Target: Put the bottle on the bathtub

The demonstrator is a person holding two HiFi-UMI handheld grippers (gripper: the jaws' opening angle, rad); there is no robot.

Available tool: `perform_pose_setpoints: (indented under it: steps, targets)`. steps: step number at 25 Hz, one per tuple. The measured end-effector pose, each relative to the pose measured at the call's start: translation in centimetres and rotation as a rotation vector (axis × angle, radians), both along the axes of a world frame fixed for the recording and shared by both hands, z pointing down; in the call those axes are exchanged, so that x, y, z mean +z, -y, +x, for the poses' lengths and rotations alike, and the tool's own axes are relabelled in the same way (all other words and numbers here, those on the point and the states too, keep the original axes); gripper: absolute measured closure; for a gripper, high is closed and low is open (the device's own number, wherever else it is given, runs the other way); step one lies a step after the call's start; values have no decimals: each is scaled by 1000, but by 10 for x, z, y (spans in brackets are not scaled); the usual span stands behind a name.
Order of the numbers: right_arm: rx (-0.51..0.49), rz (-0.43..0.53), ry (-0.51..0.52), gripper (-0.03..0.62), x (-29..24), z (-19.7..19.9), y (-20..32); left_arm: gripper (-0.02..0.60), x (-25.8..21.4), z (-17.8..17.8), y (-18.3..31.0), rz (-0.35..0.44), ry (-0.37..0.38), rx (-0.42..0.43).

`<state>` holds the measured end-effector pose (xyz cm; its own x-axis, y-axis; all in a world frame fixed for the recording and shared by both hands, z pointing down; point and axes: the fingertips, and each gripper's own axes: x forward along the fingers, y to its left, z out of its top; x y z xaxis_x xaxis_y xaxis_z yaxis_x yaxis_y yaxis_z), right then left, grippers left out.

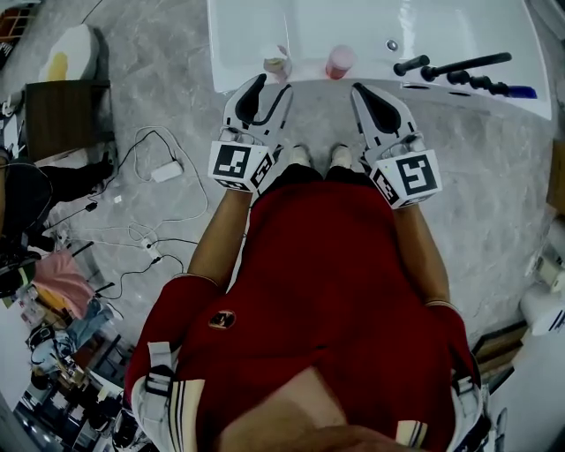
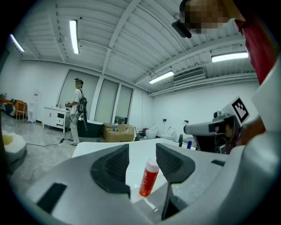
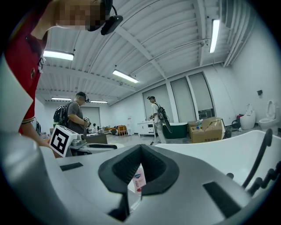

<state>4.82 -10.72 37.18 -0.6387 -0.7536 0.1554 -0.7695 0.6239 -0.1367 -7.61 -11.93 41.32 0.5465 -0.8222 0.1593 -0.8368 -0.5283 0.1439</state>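
**Red bottle stands on the tub rim; left jaws apart, right jaws closed**

The red bottle (image 1: 339, 62) (image 2: 149, 178) with its white cap stands on the near rim of the white bathtub (image 1: 265, 26) (image 2: 88, 148) (image 3: 210, 154), at 12 o'clock from me in the head view. Nothing grips it. In my left gripper view I see it through the gap between my jaws, beyond the pads and clear of both.

My left gripper (image 1: 274, 86) (image 2: 142, 149) hangs just short of the rim with its jaws apart and nothing pressed between them. It points toward 1 o'clock.

At 9 o'clock from the red bottle, near it on the same rim, stands a pale bottle (image 1: 276, 64) (image 3: 138, 178) with a blue and red label. My right gripper (image 1: 360, 90) (image 3: 140, 147) points toward 11 o'clock at it. Its jaws are closed tip to tip and hold nothing. The pale bottle shows only through the slit beneath the meeting tips, farther off.

At 3 o'clock from the red bottle a black tap (image 1: 459, 69) lies along the tub's edge.

Under me is grey marbled floor (image 1: 494, 203). White cables (image 1: 165, 170) trail over it at 9 o'clock from my left gripper.

Farther off in the left gripper view, a person with a backpack (image 2: 78, 110) stands at 10 o'clock, and a cardboard box (image 2: 119, 132) sits past the tub at 11 o'clock.
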Motion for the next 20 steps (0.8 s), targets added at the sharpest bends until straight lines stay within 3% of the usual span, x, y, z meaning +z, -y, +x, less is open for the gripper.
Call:
perform_pose_setpoints:
  steps: [6, 9, 20]
  targets:
    - [-44, 23, 26, 595, -11, -11, -11, 522, -33, 10, -19, 52, 13, -16]
    - [-55, 31, 38, 595, -15, -11, -15, 562, -42, 12, -27, 63, 23, -27]
    - [-104, 60, 33, 595, -24, -22, -25, 574, -61, 39, -46, 100, 45, 50]
